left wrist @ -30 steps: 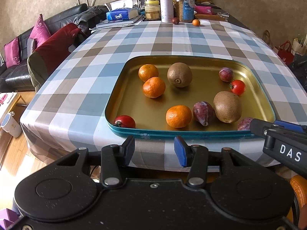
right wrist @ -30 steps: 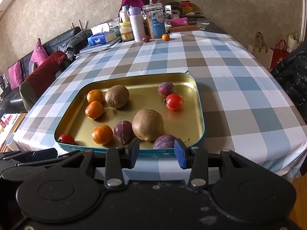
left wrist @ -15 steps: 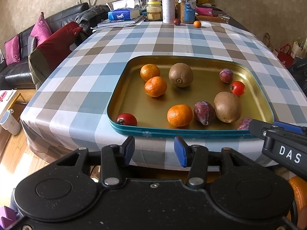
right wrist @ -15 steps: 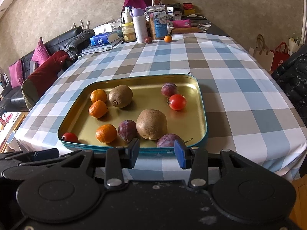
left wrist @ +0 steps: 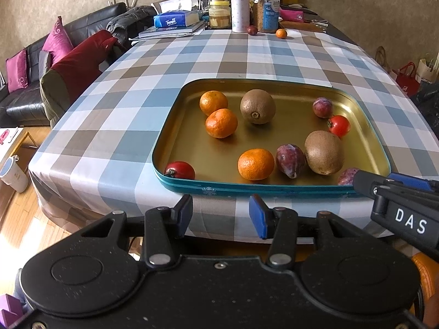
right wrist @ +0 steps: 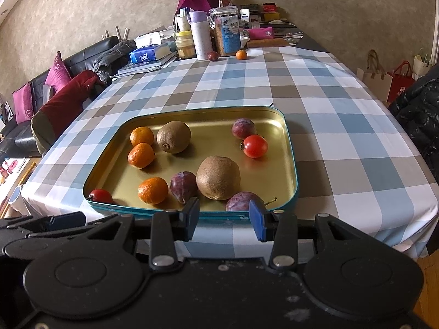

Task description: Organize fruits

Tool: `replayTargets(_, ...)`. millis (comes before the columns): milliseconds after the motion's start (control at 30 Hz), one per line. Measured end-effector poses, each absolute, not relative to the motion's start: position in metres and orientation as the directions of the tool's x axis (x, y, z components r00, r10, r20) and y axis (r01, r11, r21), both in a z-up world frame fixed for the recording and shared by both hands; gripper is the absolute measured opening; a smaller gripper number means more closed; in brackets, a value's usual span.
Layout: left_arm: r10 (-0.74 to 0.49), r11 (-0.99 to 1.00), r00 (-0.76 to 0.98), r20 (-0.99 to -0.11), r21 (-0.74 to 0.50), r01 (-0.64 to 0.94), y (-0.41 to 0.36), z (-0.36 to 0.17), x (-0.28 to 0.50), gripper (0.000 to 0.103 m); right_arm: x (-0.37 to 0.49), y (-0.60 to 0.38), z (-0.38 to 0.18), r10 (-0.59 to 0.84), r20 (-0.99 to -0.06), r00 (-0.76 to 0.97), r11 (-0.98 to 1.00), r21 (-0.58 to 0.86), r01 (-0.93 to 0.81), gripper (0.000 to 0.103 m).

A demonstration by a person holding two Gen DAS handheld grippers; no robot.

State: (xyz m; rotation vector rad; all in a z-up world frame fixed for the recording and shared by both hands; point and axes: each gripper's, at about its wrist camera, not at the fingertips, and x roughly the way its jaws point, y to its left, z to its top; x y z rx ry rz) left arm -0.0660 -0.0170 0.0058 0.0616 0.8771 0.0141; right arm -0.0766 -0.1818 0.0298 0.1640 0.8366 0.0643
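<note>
A gold tray with a teal rim (left wrist: 247,187) (right wrist: 290,142) lies on the checked tablecloth near the table's front edge. In it are three mandarins (left wrist: 255,164) (right wrist: 152,190), two kiwis (left wrist: 324,152) (right wrist: 218,177), three plums (left wrist: 290,160) (right wrist: 242,201) and two tomatoes (left wrist: 179,170) (right wrist: 255,146). My left gripper (left wrist: 221,208) hangs open and empty just in front of the tray's near rim. My right gripper (right wrist: 223,213) is open and empty too, close to the nearest plum, and its tip (left wrist: 397,192) shows in the left wrist view.
At the table's far end stand a tissue box (left wrist: 175,19), a bottle (left wrist: 240,11) and jars, with a loose plum (right wrist: 212,55) and mandarin (right wrist: 241,54). A red-covered chair (left wrist: 79,63) and a sofa are to the left. Shopping bags (right wrist: 384,79) stand to the right.
</note>
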Motion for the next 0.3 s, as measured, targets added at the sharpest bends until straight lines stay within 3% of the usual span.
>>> replayTargets(300,0.039,0.998,0.643,-0.765,0.067,0.019,-0.0192,0.0063,-0.0666,0.055,-0.0758,-0.1816,0.0285,0.113,-0.74,0.663,0.987,0.162,0.012,0.044)
